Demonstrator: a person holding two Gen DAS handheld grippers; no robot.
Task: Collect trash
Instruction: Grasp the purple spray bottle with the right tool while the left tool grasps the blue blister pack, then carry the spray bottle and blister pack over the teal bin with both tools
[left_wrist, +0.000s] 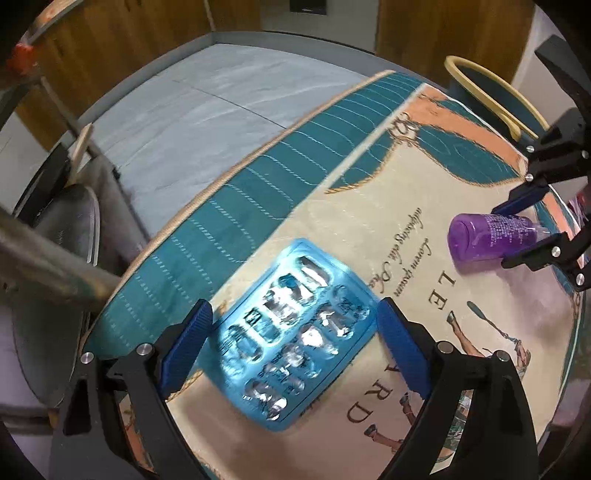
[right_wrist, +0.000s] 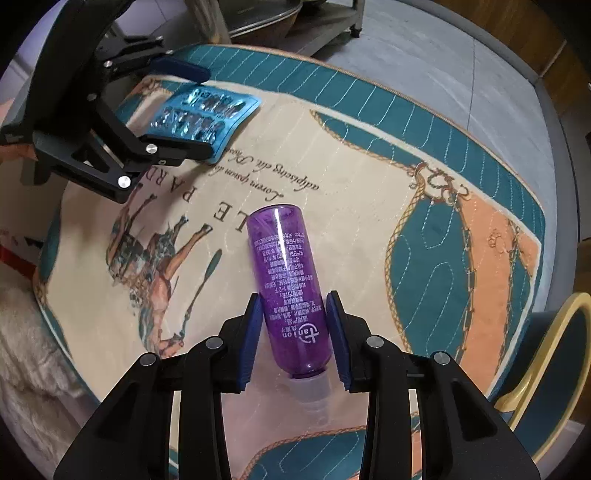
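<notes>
On the cloth (right_wrist: 332, 177), right gripper (right_wrist: 294, 334) clamps purple bottle (right_wrist: 286, 288); left gripper (left_wrist: 293, 343) gapes astride blister pack (left_wrist: 291, 332).

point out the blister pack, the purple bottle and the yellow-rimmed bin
blister pack (left_wrist: 291, 332), left wrist view, middle of its foil face.
purple bottle (right_wrist: 286, 280), right wrist view, printed side of its body.
yellow-rimmed bin (left_wrist: 491, 99), left wrist view, the near part of its yellow rim.
</notes>
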